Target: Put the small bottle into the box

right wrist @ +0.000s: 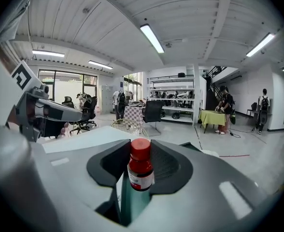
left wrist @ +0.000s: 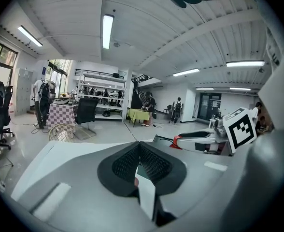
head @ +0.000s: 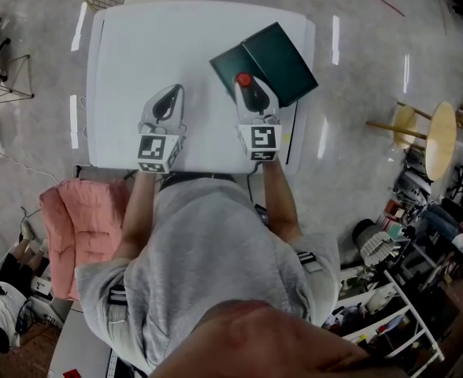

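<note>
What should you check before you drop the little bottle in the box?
1. Small bottle gripped by the right tongs: ok, pads press both sides and it stands upright.
2. Red cap on: ok.
3. Bottle over the box: ok, in the head view it hangs over the box's near part.
4. Box open and ready: cannot tell; two dark panels show, perhaps a lid laid back.
5. Left tongs out of the way: ok, shut, empty, over the table beside the box.
</note>
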`<action>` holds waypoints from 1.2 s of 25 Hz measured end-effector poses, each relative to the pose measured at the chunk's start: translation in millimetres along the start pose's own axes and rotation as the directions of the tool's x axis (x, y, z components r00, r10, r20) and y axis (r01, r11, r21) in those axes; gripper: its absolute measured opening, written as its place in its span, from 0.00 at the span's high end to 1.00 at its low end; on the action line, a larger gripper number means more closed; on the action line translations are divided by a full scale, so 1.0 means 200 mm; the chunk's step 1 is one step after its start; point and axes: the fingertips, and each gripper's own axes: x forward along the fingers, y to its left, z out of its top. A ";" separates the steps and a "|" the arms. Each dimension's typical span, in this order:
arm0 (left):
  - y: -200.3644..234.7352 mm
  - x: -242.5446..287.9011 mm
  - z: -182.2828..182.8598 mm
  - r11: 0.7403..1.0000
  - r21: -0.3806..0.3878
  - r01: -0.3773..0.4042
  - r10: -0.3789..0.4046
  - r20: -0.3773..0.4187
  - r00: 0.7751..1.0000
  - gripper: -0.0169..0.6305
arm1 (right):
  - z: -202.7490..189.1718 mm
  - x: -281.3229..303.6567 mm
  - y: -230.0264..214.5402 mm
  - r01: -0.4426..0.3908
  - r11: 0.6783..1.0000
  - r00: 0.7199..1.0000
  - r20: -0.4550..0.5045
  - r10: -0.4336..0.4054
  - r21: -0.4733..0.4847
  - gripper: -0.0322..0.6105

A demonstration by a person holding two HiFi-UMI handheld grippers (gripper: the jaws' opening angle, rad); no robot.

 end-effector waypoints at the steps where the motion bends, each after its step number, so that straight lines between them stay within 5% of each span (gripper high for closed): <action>1: 0.02 0.02 -0.01 1.000 -0.003 0.000 0.000 -0.004 1.000 0.96 | -0.01 0.03 0.00 -0.003 1.000 1.000 -0.005 0.003 0.000 0.75; 30: 0.33 0.25 -0.23 0.996 -0.087 -0.023 0.013 -0.114 0.993 0.96 | -0.19 0.55 0.10 -0.091 0.996 0.988 -0.122 0.091 0.007 0.75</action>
